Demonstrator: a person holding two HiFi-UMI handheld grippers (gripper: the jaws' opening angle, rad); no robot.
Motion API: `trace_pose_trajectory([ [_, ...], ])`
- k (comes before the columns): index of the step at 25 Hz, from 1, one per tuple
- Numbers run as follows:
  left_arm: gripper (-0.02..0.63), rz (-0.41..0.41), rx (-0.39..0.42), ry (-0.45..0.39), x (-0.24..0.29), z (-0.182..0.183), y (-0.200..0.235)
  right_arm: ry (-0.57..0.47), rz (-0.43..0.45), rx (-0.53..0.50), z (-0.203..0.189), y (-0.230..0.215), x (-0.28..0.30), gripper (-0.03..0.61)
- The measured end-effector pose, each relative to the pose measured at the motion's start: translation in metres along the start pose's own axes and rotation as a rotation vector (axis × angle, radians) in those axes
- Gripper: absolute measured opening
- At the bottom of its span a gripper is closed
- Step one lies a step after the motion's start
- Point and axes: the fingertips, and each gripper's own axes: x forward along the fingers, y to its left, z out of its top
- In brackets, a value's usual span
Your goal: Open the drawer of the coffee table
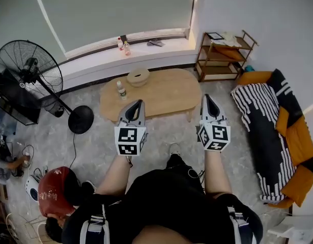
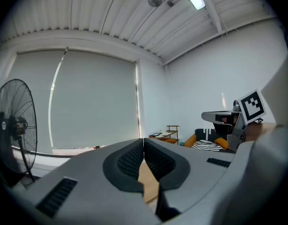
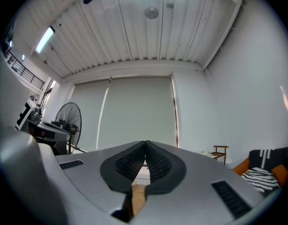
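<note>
An oval light-wood coffee table [image 1: 161,93] stands on the floor ahead of me in the head view; no drawer front shows from here. My left gripper [image 1: 140,102] is shut and empty, with its tip over the table's near edge. My right gripper [image 1: 206,96] is shut and empty too, just off the table's right end. In the left gripper view the jaws [image 2: 144,146] meet at the tip with a sliver of table wood seen below them. The right gripper's jaws [image 3: 145,149] are likewise pressed together.
On the table are a small bottle [image 1: 121,89] and a round woven bowl [image 1: 138,77]. A standing fan [image 1: 31,70] is at the left, a wooden shelf [image 1: 222,55] at the back right, and a sofa with a striped blanket [image 1: 271,131] along the right. A person in a red cap [image 1: 54,192] crouches at lower left.
</note>
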Motion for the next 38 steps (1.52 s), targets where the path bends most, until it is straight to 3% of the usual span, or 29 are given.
trace_pose_trajectory([
  [8,0.021,0.026,-0.022,0.031,0.209,0.026,0.015,0.068,0.085,0.012,-0.029,-0.104,0.19,0.017],
  [13,0.021,0.088,-0.048,0.065,0.281,0.016,0.03,0.105,0.134,0.015,-0.051,-0.14,0.267,0.017],
  [19,0.021,0.15,-0.136,0.129,0.311,-0.01,0.058,0.158,0.164,0.032,-0.075,-0.15,0.313,0.017],
  [27,0.021,0.196,-0.126,0.206,0.318,-0.044,0.07,0.207,0.203,0.05,-0.108,-0.155,0.336,0.017],
  [38,0.021,0.194,-0.199,0.307,0.309,-0.124,0.075,0.316,0.264,-0.012,-0.178,-0.139,0.332,0.017],
])
